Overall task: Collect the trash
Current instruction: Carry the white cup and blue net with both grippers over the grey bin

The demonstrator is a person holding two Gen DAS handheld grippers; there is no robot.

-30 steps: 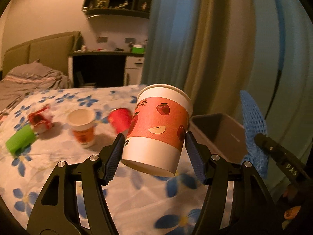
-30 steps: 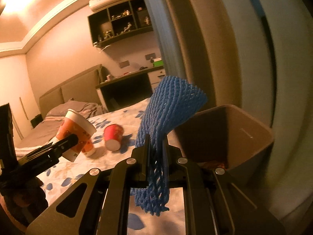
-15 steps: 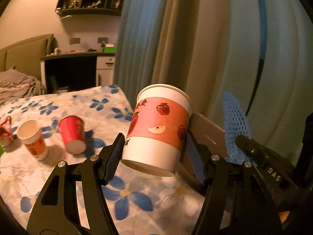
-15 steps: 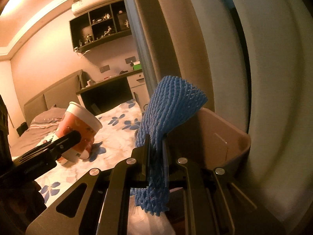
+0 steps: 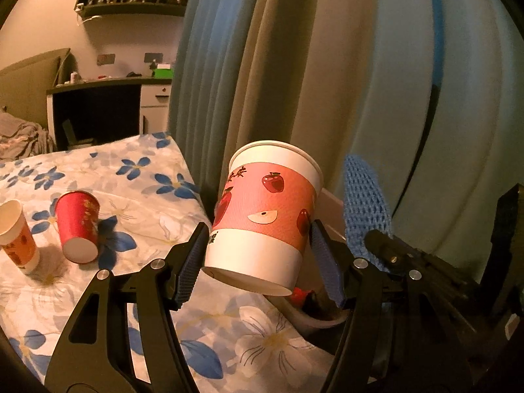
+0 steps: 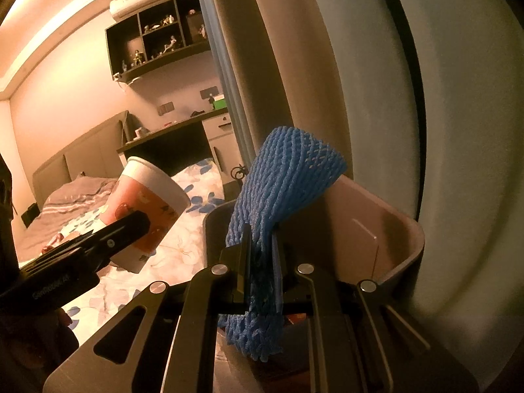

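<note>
My left gripper (image 5: 262,258) is shut on a white paper cup with a pink apple-print band (image 5: 265,216), held tilted above the bed's right edge. The same paper cup (image 6: 147,216) shows at the left of the right wrist view. My right gripper (image 6: 262,255) is shut on a blue foam net sleeve (image 6: 285,180), which hangs over the open brown trash bin (image 6: 393,239). In the left wrist view the blue net (image 5: 363,203) and the bin's rim (image 5: 330,203) sit just right of the cup. Some red trash (image 5: 299,294) lies inside the bin.
A red paper cup (image 5: 77,226) lies on its side on the floral bedsheet (image 5: 137,196), beside an upright orange-and-white cup (image 5: 16,239). Long curtains (image 5: 294,82) hang right behind the bin. A desk (image 5: 98,111) and wall shelves stand at the back.
Both grippers have swung right toward the bin, still holding cup and net. The bin looks closer and lower in both views; the cups on the bed slid left.
</note>
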